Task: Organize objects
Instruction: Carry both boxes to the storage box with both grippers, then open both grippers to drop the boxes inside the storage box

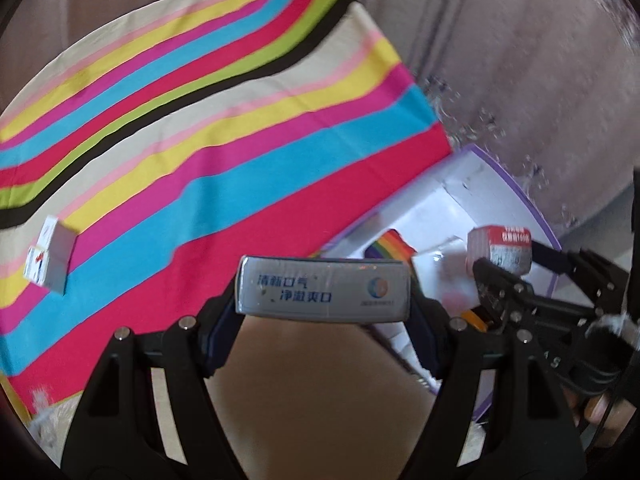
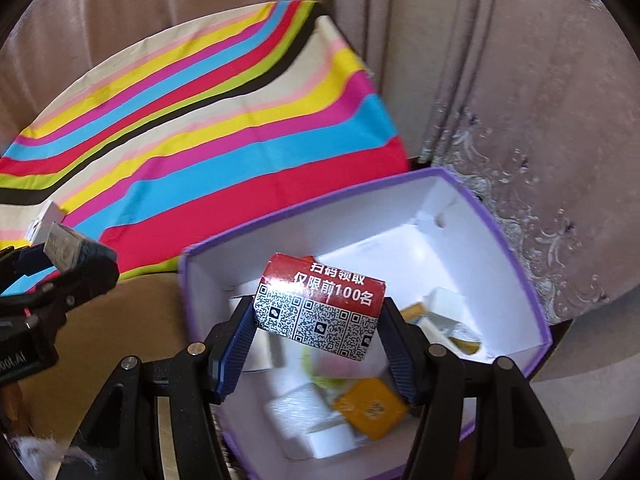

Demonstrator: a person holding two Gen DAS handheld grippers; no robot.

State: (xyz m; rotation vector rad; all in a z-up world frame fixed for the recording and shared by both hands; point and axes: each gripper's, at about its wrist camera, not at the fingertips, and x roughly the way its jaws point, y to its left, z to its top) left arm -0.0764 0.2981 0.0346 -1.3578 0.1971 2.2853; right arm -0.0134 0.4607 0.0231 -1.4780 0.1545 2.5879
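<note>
My left gripper [image 1: 323,300] is shut on a grey box with blue Chinese print [image 1: 323,293], held above the striped cloth's near edge, left of the purple-rimmed box [image 1: 516,188]. My right gripper [image 2: 318,320] is shut on a red box with QR codes [image 2: 320,310] and holds it over the open purple-rimmed box [image 2: 516,240]. That box holds several small packs: white ones [image 2: 294,412], an orange one [image 2: 370,410], a yellow one. The right gripper and its red box [image 1: 500,250] also show in the left wrist view. The left gripper [image 2: 60,256] shows in the right wrist view.
A striped cloth [image 1: 224,128] covers the round table. A small white box [image 1: 50,258] stands on it at the far left. Pinkish curtains [image 2: 540,80] hang behind and to the right. A brown surface [image 1: 312,392] lies below the grippers.
</note>
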